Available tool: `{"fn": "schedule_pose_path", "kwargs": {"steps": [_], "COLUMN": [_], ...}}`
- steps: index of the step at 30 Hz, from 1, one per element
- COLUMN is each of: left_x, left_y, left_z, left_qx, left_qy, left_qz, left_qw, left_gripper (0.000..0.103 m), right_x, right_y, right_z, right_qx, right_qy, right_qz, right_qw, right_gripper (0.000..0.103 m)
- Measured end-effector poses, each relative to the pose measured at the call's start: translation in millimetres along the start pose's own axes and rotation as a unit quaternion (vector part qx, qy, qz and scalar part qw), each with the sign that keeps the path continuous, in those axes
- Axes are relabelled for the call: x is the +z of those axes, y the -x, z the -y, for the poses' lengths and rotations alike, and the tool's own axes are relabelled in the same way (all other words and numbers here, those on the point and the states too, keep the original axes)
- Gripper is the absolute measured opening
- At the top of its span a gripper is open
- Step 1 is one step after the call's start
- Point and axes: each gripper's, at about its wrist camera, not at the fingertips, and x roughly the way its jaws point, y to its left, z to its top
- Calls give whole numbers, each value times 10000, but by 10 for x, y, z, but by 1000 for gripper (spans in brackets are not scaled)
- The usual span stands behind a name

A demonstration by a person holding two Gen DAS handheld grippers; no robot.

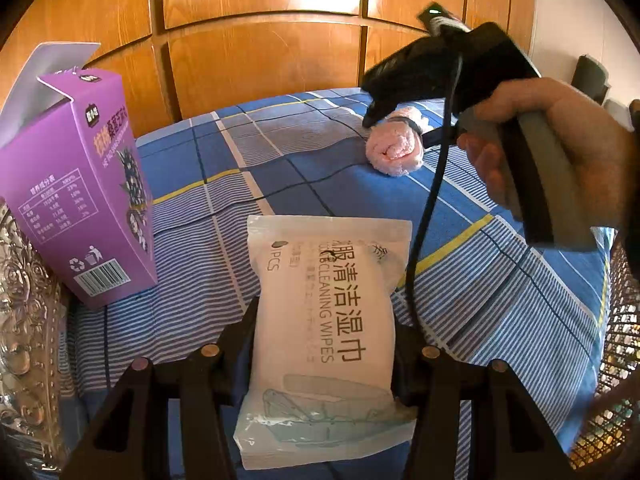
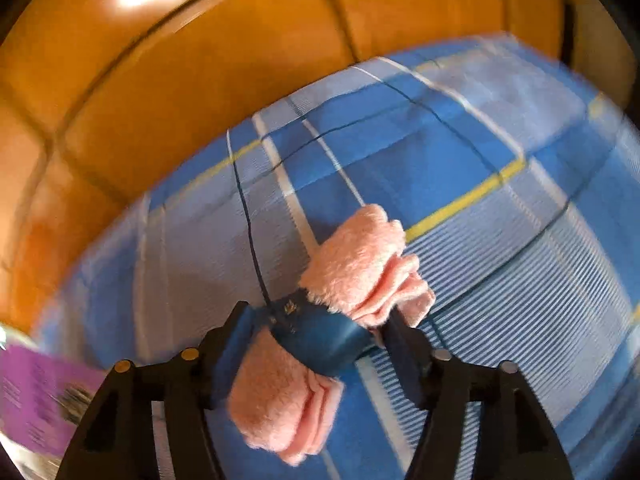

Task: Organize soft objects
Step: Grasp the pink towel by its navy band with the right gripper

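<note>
Pink fluffy towel roll (image 2: 352,276) with a dark blue band (image 2: 320,336) round its middle lies on the blue checked bedspread (image 2: 500,248), and the right gripper (image 2: 316,344) has it right between its two black fingers, at about 6 o'clock in the right wrist view. Both fingers sit against the banded part, so the jaws are roughly half closed and squeezing the roll. From the left wrist view that same roll (image 1: 396,148) is at about 1 o'clock, with the right gripper (image 1: 370,118) coming down on it and the person's hand (image 1: 560,148) wrapped round the handle at 3 o'clock, a black cable hanging off it.

Closer in, the white pack of cleaning wipes (image 1: 328,320) lies flat at 6 o'clock on the bedspread (image 1: 500,312), and the left gripper (image 1: 326,344) is partly closed on it, a finger pressed to each long edge.

Over at 9 o'clock a purple carton (image 1: 80,200) stands upright with its top flap open. Shiny embossed silver stuff (image 1: 28,340) sits at the left edge, wooden panelling (image 1: 260,52) behind the bed.
</note>
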Motion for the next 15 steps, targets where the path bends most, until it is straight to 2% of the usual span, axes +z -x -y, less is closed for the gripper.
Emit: {"fn": "schedule_pose_path", "kwargs": {"steps": [5, 7, 9, 15], "left_x": [-1, 3, 2, 35], "left_y": [5, 1, 2, -11], "left_z": [-8, -7, -8, -30], "left_qx": [-2, 1, -2, -85], "left_qy": [5, 4, 8, 66], "left_qz": [3, 5, 4, -83], "left_qw": [10000, 10000, 10000, 9999], "left_gripper": [55, 55, 55, 53], "right_x": [-98, -81, -71, -40], "right_y": [57, 35, 10, 7], "right_z": [-122, -106, -43, -47], "right_qx": [-546, -512, -374, -391], "right_qy": [650, 673, 554, 505], "right_qz": [-76, -172, -255, -299], "right_qw": [9964, 9963, 9974, 9975], "right_gripper": [43, 48, 49, 48]}}
